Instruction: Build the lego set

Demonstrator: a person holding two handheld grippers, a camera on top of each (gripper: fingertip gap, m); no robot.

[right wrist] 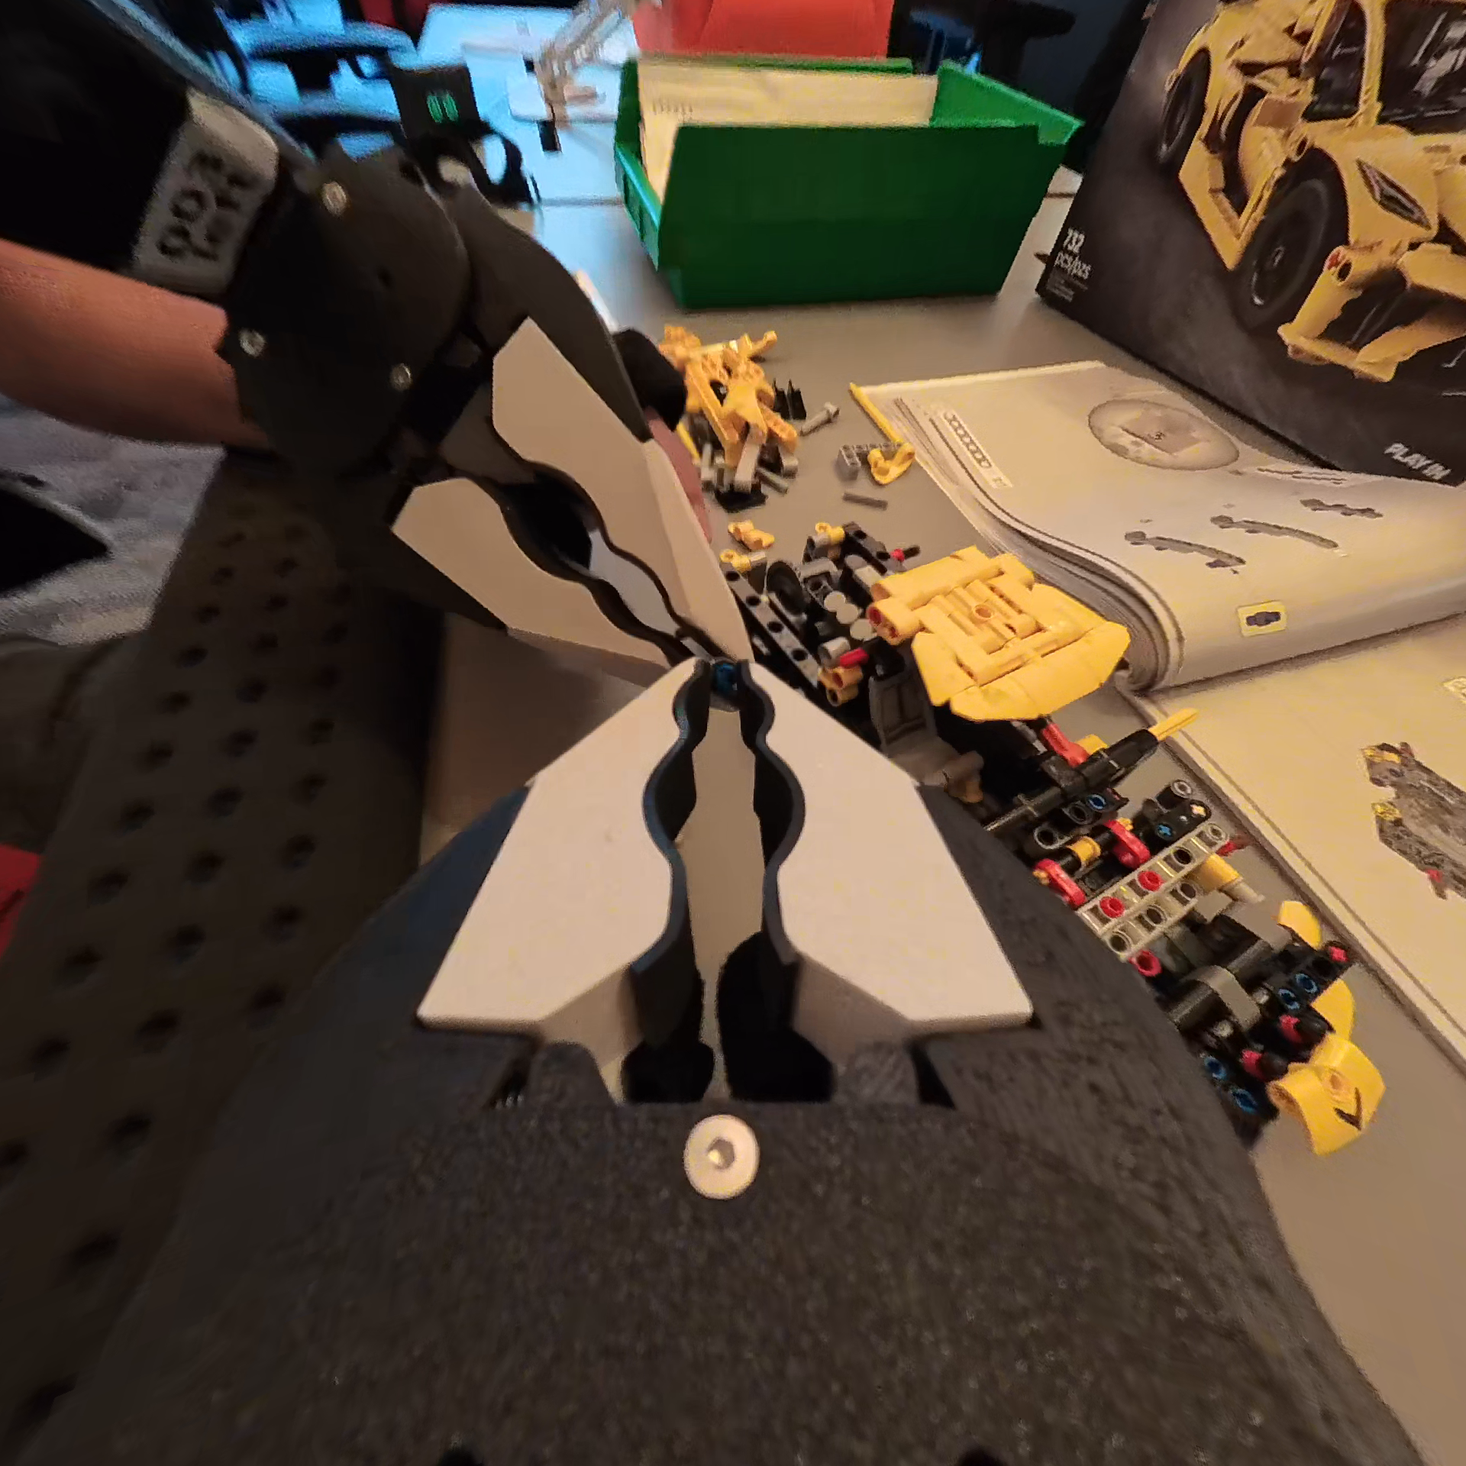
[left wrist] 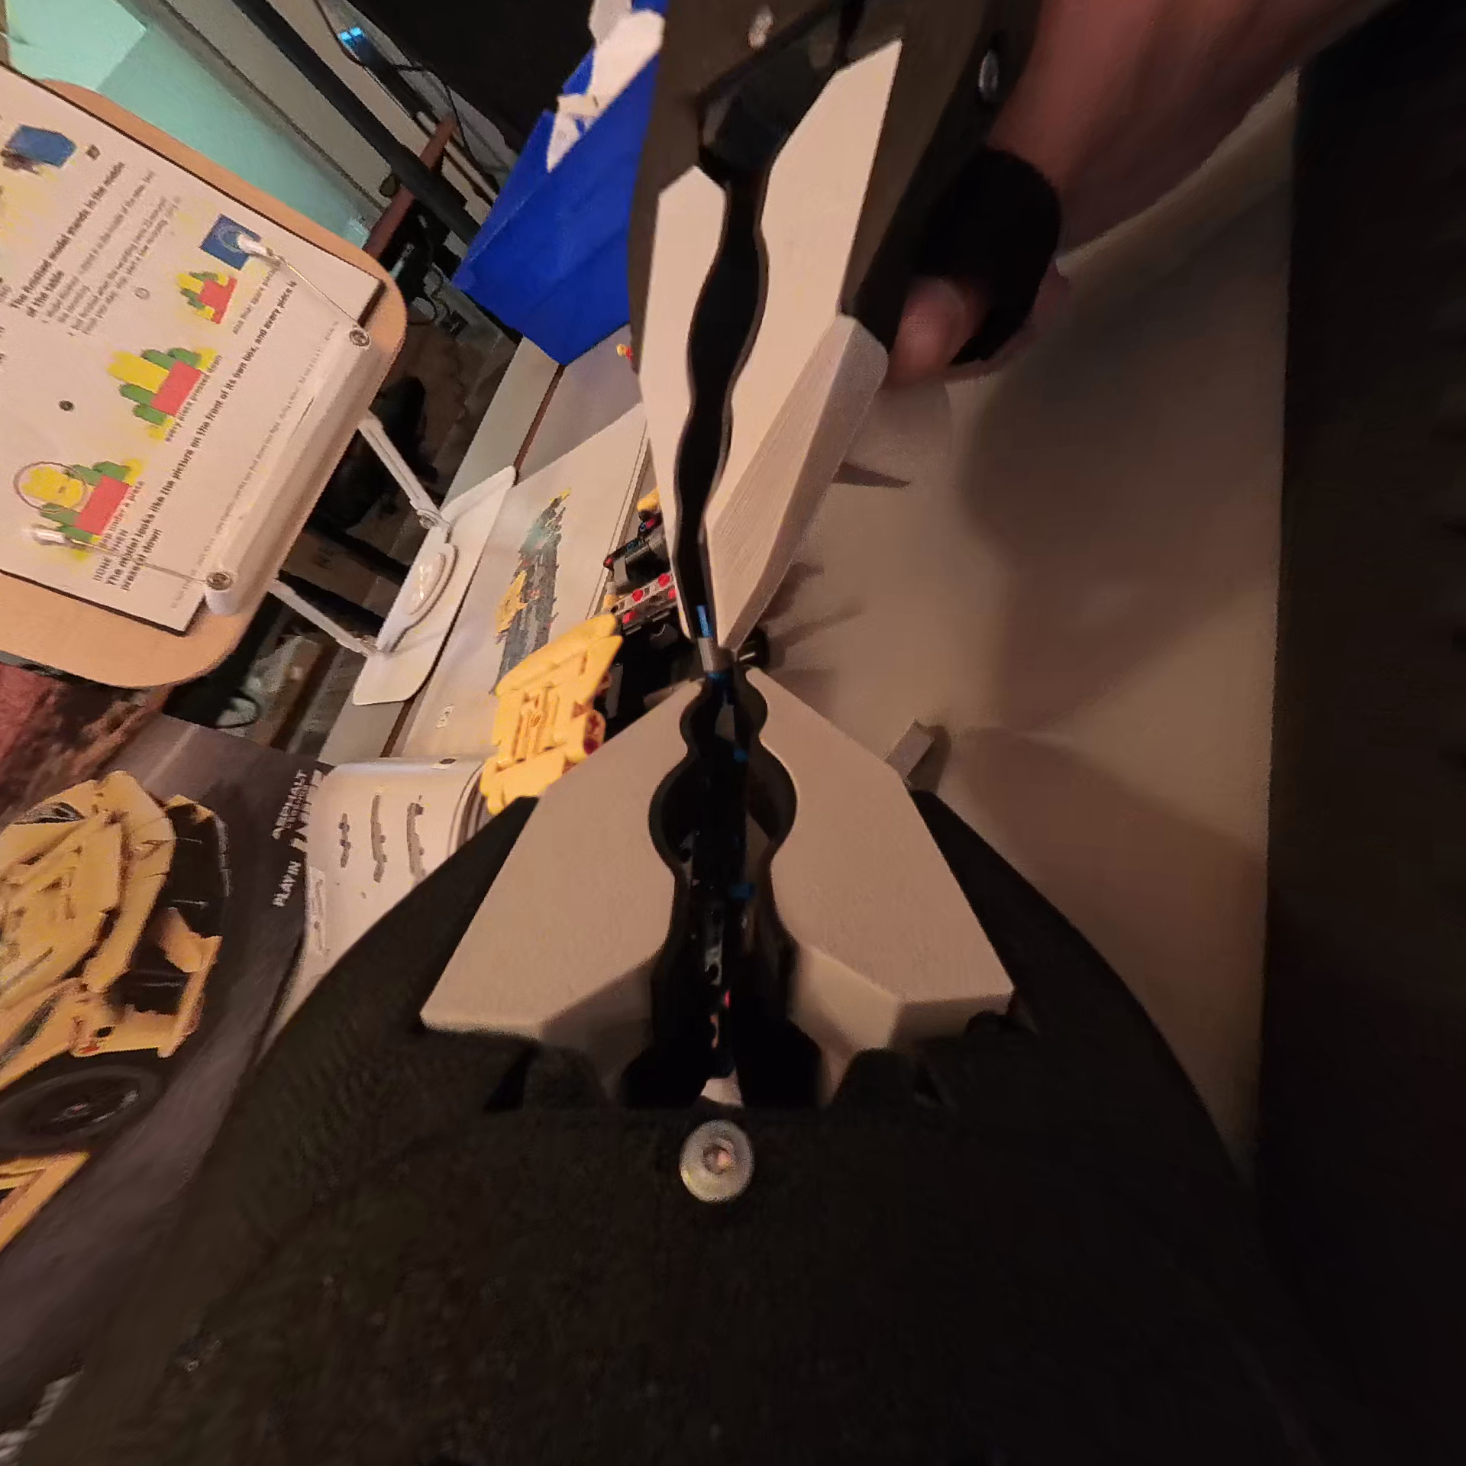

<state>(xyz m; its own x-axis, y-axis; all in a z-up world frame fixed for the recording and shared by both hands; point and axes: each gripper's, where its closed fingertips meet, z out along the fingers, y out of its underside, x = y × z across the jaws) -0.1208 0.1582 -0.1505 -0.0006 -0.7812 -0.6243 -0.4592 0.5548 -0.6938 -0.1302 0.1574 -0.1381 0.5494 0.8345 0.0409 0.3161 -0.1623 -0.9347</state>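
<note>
My left gripper [left wrist: 718, 686] is shut on a black lego beam with blue pins [left wrist: 714, 896] that lies lengthwise between its fingers. My right gripper [right wrist: 723, 674] is shut at its tips on a small blue and grey pin [right wrist: 723, 681]. The two grippers meet tip to tip above the table; the right gripper [left wrist: 706, 627] comes in from the top of the left wrist view, and the left gripper [right wrist: 698, 646] from the upper left of the right wrist view. The half-built yellow and black car [right wrist: 992, 627] lies on the table just behind the tips and also shows in the left wrist view [left wrist: 547, 714].
A pile of loose pieces [right wrist: 738, 404], an open instruction booklet [right wrist: 1150, 516], the set's box [right wrist: 1309, 238] and a green bin [right wrist: 833, 206] stand behind the car. A printed sheet [right wrist: 1348, 833] lies at right. A sheet on a stand [left wrist: 159, 357] and a blue bag [left wrist: 571, 222] are farther off. The grippers are tip to tip, or close to it.
</note>
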